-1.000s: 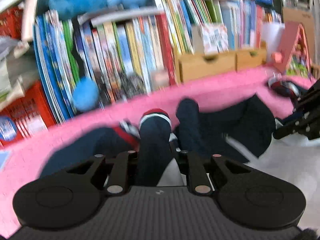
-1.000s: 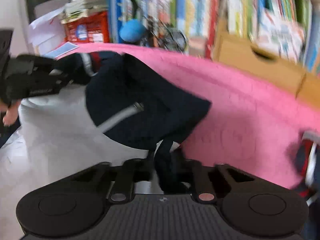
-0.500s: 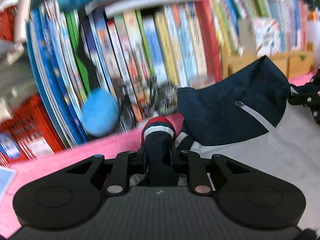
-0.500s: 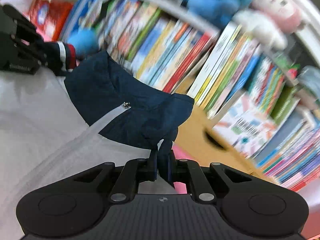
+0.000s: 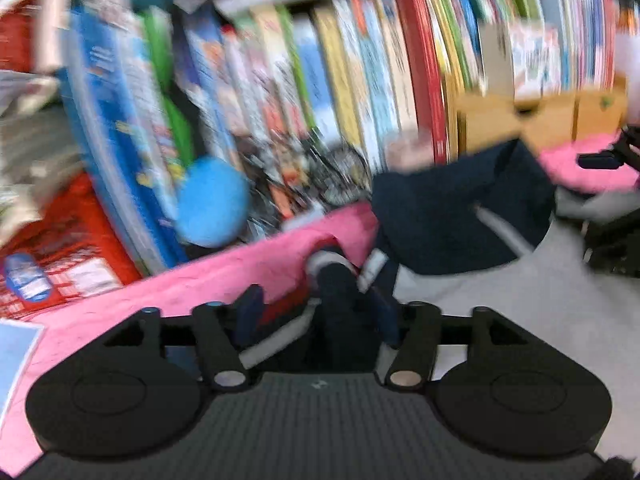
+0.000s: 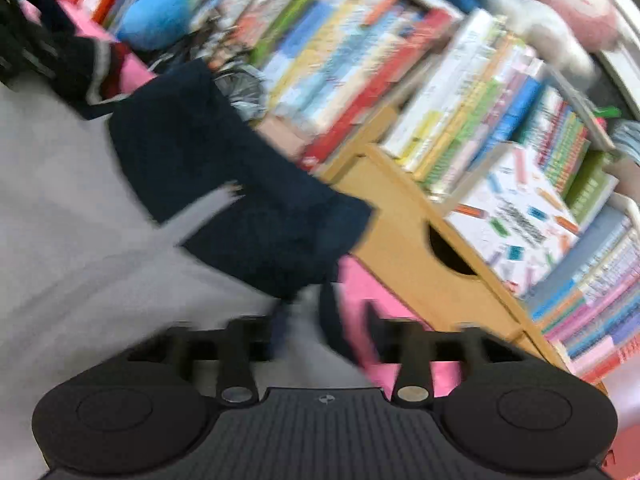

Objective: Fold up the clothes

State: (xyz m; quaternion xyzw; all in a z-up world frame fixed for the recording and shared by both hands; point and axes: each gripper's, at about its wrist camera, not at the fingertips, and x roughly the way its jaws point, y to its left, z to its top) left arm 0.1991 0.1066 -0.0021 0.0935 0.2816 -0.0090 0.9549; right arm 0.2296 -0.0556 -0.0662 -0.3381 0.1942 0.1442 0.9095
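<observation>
A navy and grey jacket (image 5: pixel 460 216) with a grey zip line lies over the pink surface (image 5: pixel 224 276). Its navy hood also shows in the right wrist view (image 6: pixel 224 184). My left gripper (image 5: pixel 320 312) is open, its fingers spread either side of the red, white and navy striped cuff (image 5: pixel 332 268). My right gripper (image 6: pixel 324 332) is open, with the jacket's navy edge (image 6: pixel 332 320) loose between its fingers. The left gripper appears at the top left of the right wrist view (image 6: pixel 24 48). Both views are blurred.
A bookshelf full of upright books (image 5: pixel 320 80) stands just behind the pink surface, with a blue ball (image 5: pixel 212 208), red boxes (image 5: pixel 60 248) and wooden drawers (image 6: pixel 424 248). Plush toys (image 6: pixel 560 4) sit on the upper shelf.
Both grippers have gone from shut on the jacket to open. The jacket, held up half a second ago, has come down onto the pink surface.
</observation>
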